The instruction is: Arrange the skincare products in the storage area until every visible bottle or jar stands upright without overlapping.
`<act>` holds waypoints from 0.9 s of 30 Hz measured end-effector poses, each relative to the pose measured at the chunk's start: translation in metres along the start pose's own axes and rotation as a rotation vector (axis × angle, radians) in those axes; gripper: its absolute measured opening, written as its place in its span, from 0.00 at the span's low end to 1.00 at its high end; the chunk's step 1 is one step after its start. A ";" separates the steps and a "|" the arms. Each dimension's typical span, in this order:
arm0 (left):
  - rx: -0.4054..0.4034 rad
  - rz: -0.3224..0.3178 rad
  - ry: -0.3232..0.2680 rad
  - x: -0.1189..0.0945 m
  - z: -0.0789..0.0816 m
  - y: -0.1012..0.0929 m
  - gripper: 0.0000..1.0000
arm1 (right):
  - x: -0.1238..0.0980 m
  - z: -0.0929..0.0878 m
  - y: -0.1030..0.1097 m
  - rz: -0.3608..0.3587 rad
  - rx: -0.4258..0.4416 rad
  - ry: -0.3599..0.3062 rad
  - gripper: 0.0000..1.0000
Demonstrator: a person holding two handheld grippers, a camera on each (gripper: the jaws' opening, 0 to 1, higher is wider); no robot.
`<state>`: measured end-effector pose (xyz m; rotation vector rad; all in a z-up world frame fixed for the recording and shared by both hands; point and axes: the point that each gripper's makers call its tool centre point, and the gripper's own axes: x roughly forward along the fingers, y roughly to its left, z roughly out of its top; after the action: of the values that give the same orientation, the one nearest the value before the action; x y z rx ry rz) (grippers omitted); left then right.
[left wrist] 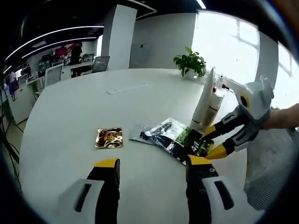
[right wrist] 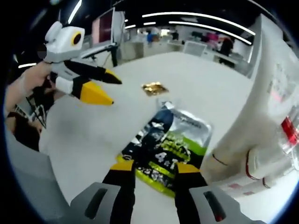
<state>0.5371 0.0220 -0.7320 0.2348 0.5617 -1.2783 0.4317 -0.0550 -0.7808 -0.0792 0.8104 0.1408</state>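
A tall white tube [left wrist: 203, 103] stands tilted at the table's right side, with a smaller white bottle with red marks [left wrist: 216, 97] just behind it. The same tube [right wrist: 261, 112] looms large at the right of the right gripper view. A dark green-and-silver foil pouch [left wrist: 174, 138] lies flat at the tube's foot. A small gold sachet [left wrist: 109, 138] lies apart to its left. My right gripper [right wrist: 154, 167] is open, its jaws straddling the near edge of the pouch [right wrist: 174, 140]. My left gripper [left wrist: 153, 162] is open over bare table, short of the pouch.
The round white table [left wrist: 70, 107] has wide bare room to the left and back. A potted green plant [left wrist: 190, 61] stands at the far edge. Office desks and chairs [left wrist: 51, 74] lie beyond. A person's hand [right wrist: 25, 86] holds the left gripper [right wrist: 100, 86].
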 end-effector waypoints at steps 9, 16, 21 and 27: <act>0.009 0.008 0.014 0.023 0.007 0.016 0.37 | 0.005 -0.002 -0.003 -0.004 -0.004 0.003 0.18; 0.023 0.002 0.027 0.044 0.015 0.019 0.34 | 0.010 0.017 -0.010 -0.022 -0.012 -0.025 0.14; 0.024 -0.003 0.029 0.055 0.018 0.021 0.32 | 0.017 0.026 -0.011 -0.042 -0.039 -0.040 0.13; 0.032 -0.003 0.056 0.068 0.016 0.034 0.28 | 0.030 0.032 -0.019 -0.067 -0.032 -0.049 0.10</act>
<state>0.5858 -0.0324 -0.7582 0.2973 0.5903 -1.2873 0.4780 -0.0672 -0.7799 -0.1325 0.7554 0.0919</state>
